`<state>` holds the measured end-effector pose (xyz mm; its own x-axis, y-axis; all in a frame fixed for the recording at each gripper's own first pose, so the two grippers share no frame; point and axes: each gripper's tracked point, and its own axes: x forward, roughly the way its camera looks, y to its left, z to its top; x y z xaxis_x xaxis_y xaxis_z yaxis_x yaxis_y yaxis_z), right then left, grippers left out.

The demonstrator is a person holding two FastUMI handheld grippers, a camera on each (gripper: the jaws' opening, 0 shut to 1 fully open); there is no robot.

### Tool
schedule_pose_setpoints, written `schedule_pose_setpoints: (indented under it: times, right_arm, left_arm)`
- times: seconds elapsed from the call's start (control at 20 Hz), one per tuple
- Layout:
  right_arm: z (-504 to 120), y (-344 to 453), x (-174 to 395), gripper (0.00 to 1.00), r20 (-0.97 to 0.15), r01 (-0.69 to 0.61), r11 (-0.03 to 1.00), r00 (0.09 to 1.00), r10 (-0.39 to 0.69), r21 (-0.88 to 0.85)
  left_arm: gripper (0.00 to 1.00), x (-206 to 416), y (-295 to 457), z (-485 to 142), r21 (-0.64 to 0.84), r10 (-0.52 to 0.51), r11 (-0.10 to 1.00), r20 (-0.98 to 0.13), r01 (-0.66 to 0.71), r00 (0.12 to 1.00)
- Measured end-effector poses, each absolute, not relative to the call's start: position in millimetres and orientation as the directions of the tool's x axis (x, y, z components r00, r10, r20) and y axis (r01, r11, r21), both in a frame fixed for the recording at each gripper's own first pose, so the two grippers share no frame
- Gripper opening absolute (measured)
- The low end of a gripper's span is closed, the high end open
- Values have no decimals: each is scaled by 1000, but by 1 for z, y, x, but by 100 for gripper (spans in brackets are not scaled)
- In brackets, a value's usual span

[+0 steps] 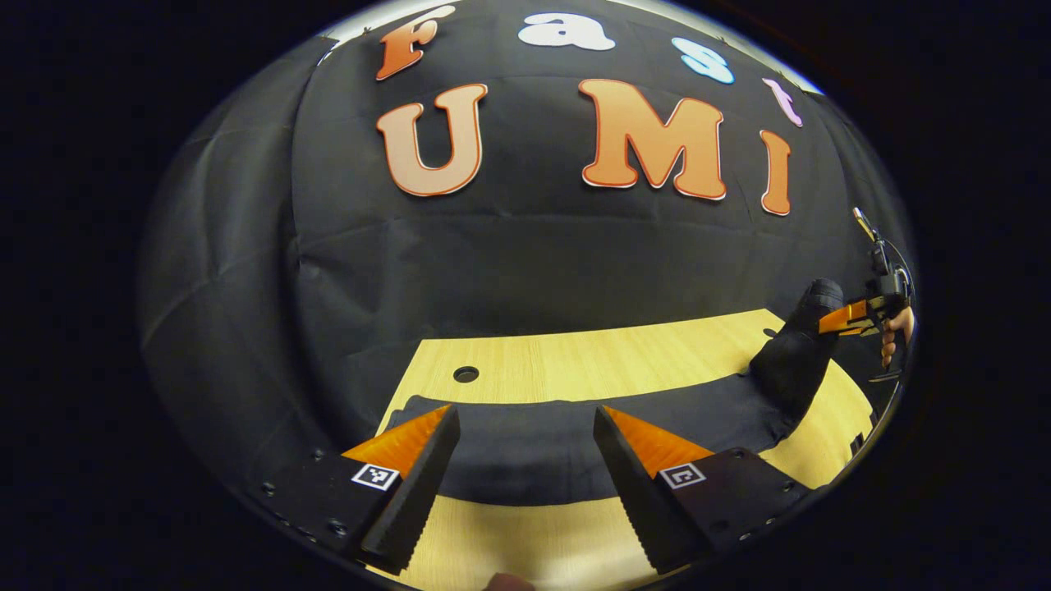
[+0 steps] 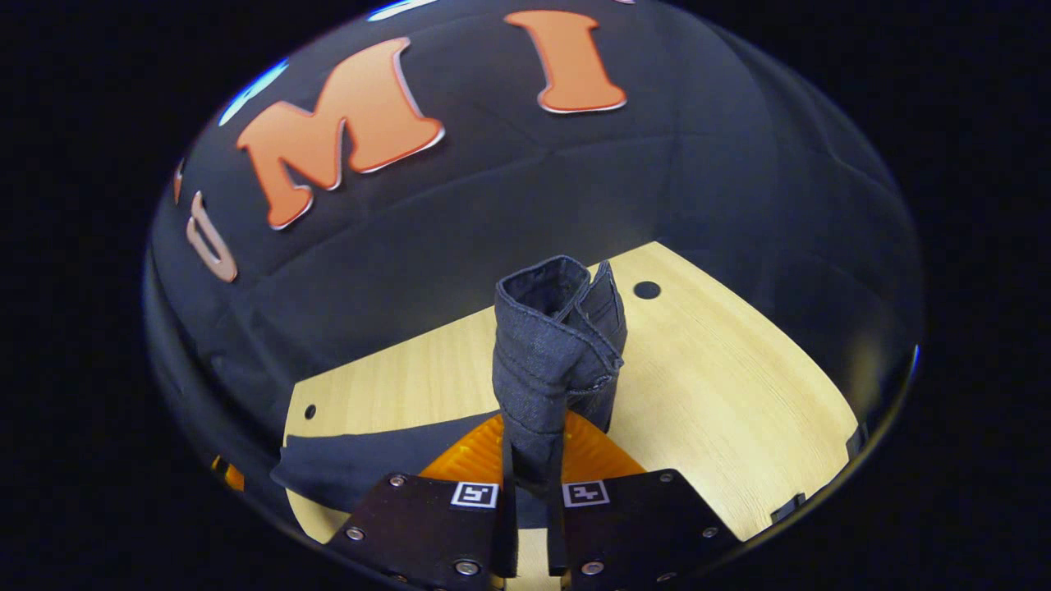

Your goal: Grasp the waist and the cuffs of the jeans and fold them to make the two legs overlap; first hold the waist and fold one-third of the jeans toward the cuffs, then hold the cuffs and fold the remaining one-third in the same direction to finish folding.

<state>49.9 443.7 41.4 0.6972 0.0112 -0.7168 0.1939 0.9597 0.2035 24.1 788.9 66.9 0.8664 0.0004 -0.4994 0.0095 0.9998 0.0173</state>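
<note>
R gripper (image 2: pixel 532 480) pinching bunched end of jeans (image 2: pixel 558 353), lifted above table (image 2: pixel 722 386); rest lies flat. L gripper (image 1: pixel 525 484) spread, empty, just over jeans. Risk: thick wad slips from narrow pinch, fold skews w/o L hold.

The jeans (image 2: pixel 558 353) were dark blue-grey denim with tonal stitching; the table (image 2: pixel 722 386) was pale yellow wood grain.
</note>
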Motion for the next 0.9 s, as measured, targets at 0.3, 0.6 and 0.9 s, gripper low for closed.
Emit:
schedule_pose_setpoints:
  times: [0.3, 0.6, 0.9]
  right_arm:
    - [29, 515, 40, 14, -737, 65, 980, 669, 96, 187]
    - [2, 560, 35, 14, -773, -25, 991, 623, 119, 132]
    - [-30, 612, 21, 29, -815, -82, 987, 556, 161, 139]
  left_arm:
    - [99, 22, 819, 65, 30, 48, 999, -502, -38, 864]
    - [99, 16, 851, 59, 28, 95, 995, -516, -94, 851]
    - [99, 12, 897, 36, 2, 149, 984, -572, -180, 806]
